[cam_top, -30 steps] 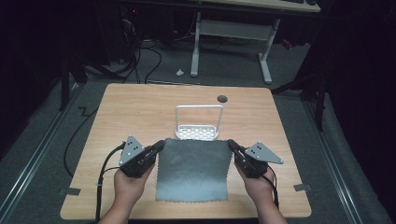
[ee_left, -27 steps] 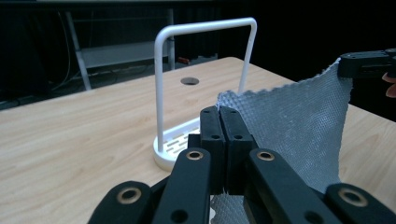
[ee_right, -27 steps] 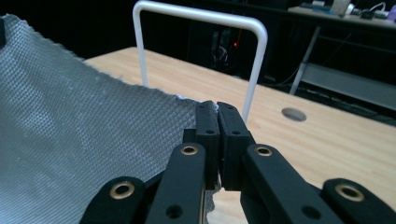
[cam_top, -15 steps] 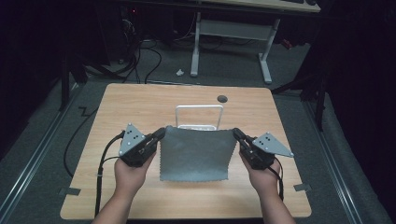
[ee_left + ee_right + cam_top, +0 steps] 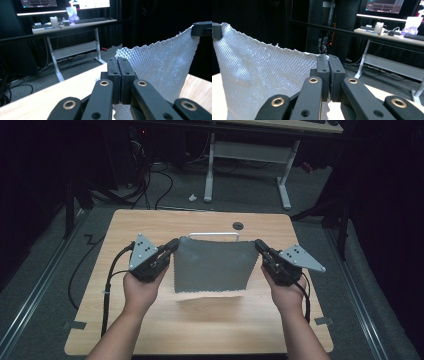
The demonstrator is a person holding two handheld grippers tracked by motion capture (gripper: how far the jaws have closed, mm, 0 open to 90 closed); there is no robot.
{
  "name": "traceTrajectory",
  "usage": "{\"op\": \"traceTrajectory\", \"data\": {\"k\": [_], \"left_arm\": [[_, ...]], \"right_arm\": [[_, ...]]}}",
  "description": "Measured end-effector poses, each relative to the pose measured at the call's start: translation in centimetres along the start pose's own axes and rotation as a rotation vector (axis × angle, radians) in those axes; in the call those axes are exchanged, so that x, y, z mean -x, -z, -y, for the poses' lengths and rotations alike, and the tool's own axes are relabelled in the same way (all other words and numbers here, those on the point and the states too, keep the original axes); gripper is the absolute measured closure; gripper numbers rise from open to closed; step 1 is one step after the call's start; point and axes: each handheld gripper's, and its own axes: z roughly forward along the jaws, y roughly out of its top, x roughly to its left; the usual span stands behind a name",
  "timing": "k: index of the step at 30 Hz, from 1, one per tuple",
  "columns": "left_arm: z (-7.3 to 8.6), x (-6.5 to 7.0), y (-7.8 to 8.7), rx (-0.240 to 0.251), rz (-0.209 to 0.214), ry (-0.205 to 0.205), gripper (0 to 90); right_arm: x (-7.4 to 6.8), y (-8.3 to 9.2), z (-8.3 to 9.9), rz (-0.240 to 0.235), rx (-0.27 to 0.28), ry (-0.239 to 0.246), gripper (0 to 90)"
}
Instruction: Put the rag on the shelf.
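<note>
A grey, diamond-textured cloth (image 5: 212, 265) hangs above the wooden table (image 5: 200, 325), stretched between both grippers. Its lower edge is off the tabletop and throws a shadow below it. My left gripper (image 5: 174, 243) is shut on the cloth's upper left corner, my right gripper (image 5: 259, 244) on the upper right corner. In the left gripper view the jaws (image 5: 117, 60) pinch the cloth (image 5: 162, 65), and the other gripper (image 5: 202, 28) holds the far corner. In the right gripper view the jaws (image 5: 327, 58) clamp the cloth (image 5: 262, 80), whose far corner sits in the left gripper (image 5: 215, 30).
A white wire rack (image 5: 212, 234) stands on the table just behind the cloth, mostly hidden by it. A round cable hole (image 5: 238, 225) lies near the far edge. Beyond the table are a white-legged desk (image 5: 282, 180) and floor cables.
Both hands have risen and carried the cloth up. A second ago it lay flat on the table; now it hangs in the air between the grippers, in front of the rack.
</note>
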Motion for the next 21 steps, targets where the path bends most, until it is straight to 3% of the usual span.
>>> {"op": "traceTrajectory", "data": {"k": [13,19,21], "left_arm": [[-2.1,-1.8,-3.2,-0.007,-0.028,-0.033,89.0],[-2.9,-2.7,-4.6,-0.019,-0.056,-0.069,89.1],[-3.0,-3.1,-5.2,-0.031,-0.061,-0.055,89.0]], "right_arm": [[2.1,-2.9,-2.3,0.035,0.000,0.005,89.5],[2.9,-4.4,-3.2,0.039,-0.010,0.013,89.6],[3.1,-4.9,-3.5,0.040,-0.014,0.005,89.5]]}}
